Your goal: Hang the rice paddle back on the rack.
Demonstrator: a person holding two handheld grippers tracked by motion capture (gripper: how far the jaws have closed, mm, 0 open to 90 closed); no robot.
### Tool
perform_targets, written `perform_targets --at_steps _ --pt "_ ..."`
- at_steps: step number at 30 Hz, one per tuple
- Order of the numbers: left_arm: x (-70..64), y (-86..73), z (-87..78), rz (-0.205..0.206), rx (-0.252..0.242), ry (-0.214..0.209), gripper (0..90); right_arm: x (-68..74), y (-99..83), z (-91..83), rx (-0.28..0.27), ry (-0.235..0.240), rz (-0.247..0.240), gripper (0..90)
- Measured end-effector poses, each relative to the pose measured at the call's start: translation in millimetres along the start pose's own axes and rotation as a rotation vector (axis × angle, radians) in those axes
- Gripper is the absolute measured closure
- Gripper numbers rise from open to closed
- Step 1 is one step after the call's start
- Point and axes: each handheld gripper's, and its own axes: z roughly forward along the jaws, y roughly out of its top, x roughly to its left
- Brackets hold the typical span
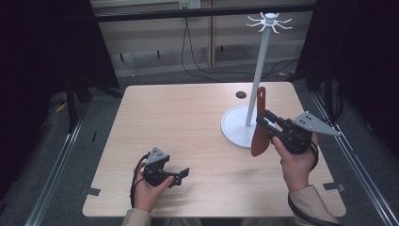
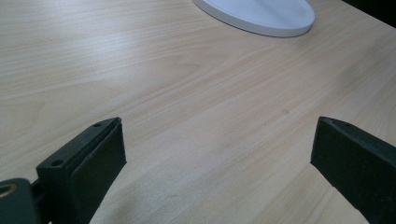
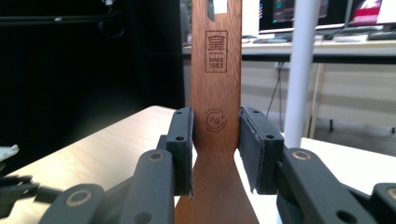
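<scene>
My right gripper (image 1: 264,123) is shut on a brown wooden spatula (image 1: 259,126), held upright with its handle up and blade down, just in front of the white stand's pole (image 1: 260,70). In the right gripper view the pads press both sides of the spatula (image 3: 216,84) near its engraved neck, the gripper (image 3: 215,149) centred on it, and the pole (image 3: 299,70) rises to the right. The stand has a round white base (image 1: 234,126) and a ring of hooks (image 1: 269,21) on top. My left gripper (image 1: 181,175) rests low over the table's near left, open and empty (image 2: 217,161).
The wooden table (image 1: 179,122) has a small dark hole (image 1: 241,94) near its far edge. The stand's base (image 2: 261,16) lies ahead of the left gripper. Cables hang against the far wall, and dark curtains flank both sides.
</scene>
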Motion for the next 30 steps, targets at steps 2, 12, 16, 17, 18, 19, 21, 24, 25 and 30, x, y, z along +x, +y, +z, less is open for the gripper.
perform_targets --at_steps 2,12,16,17,18,19,21,24,25,30 --pt "0.4 0.3 -0.3 0.0 0.0 -0.002 3.0 -0.4 3.6 0.6 -0.002 -0.006 -0.003 66.8" --pt "0.3 0.3 0.1 -0.003 -0.001 -0.004 3.2 -0.8 21.9 2.5 -0.052 -0.029 -0.011 66.8" --pt "0.1 0.1 0.3 0.0 0.001 -0.003 3.3 -1.1 30.4 2.3 -0.085 -0.046 -0.02 66.8" --pt "0.1 0.1 0.3 0.0 0.001 -0.003 3.3 -1.2 32.5 2.3 -0.091 -0.051 -0.018 66.8" --pt "0.2 0.3 0.3 0.006 0.005 -0.003 3.3 -1.8 34.3 2.4 -0.098 -0.054 -0.018 66.8" --pt "-0.4 0.6 0.7 0.011 0.008 -0.007 3.3 -1.7 36.1 2.5 -0.108 -0.058 -0.019 66.8" --pt "-0.7 0.5 0.9 0.011 0.009 -0.006 3.3 -1.6 38.1 2.9 -0.115 -0.058 -0.021 66.8" --pt "-1.2 0.3 1.5 0.009 0.01 -0.007 3.3 -0.7 44.6 3.8 -0.141 -0.07 -0.023 66.8" --pt "-1.0 0.3 1.4 0.009 0.01 -0.008 3.3 -0.7 44.6 3.8 -0.141 -0.07 -0.023 66.8" --pt "-0.5 0.5 0.8 0.01 0.011 -0.009 3.3 -2.3 52.3 5.2 -0.17 -0.091 -0.018 66.7"
